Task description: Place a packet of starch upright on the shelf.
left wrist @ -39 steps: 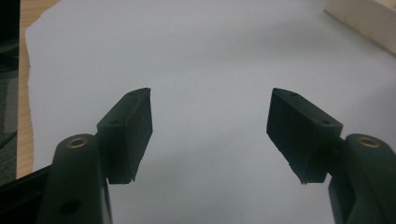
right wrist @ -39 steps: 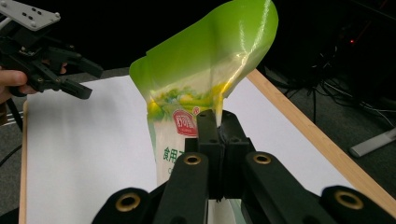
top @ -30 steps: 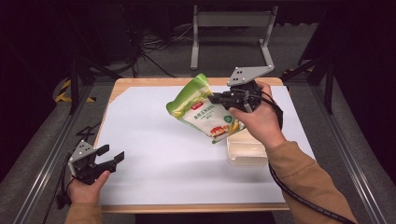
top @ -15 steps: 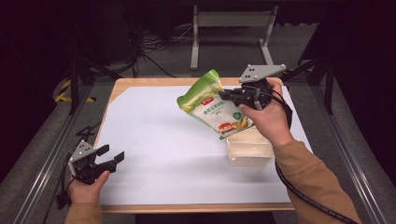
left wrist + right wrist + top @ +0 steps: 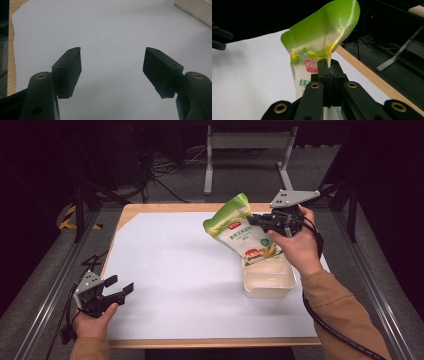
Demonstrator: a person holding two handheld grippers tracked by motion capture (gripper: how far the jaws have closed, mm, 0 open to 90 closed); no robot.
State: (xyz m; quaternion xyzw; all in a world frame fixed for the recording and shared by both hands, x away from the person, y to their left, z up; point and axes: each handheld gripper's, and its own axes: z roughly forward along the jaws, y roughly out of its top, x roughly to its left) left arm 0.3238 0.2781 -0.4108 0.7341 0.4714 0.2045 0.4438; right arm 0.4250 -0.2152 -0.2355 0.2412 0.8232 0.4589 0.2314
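Observation:
A green and white food pouch [image 5: 238, 229] hangs tilted in the air above the far right of the table, its lower end over a cream plastic tub [image 5: 268, 279]. My right gripper [image 5: 257, 221] is shut on the pouch's right edge; in the right gripper view the jaws pinch the pouch [image 5: 322, 45] just below its green top. My left gripper [image 5: 120, 286] rests near the table's front left corner, open, with nothing between its fingers [image 5: 71, 67].
A white sheet [image 5: 175, 270] covers most of the wooden table [image 5: 165, 208]. The tub's corner [image 5: 197, 10] shows at the far right of the left gripper view. A metal stand [image 5: 250, 145] and cables lie on the floor beyond the table.
My right gripper has carried the pouch to the right and slightly away, so its lower end now hangs over the tub. The left gripper has stayed still.

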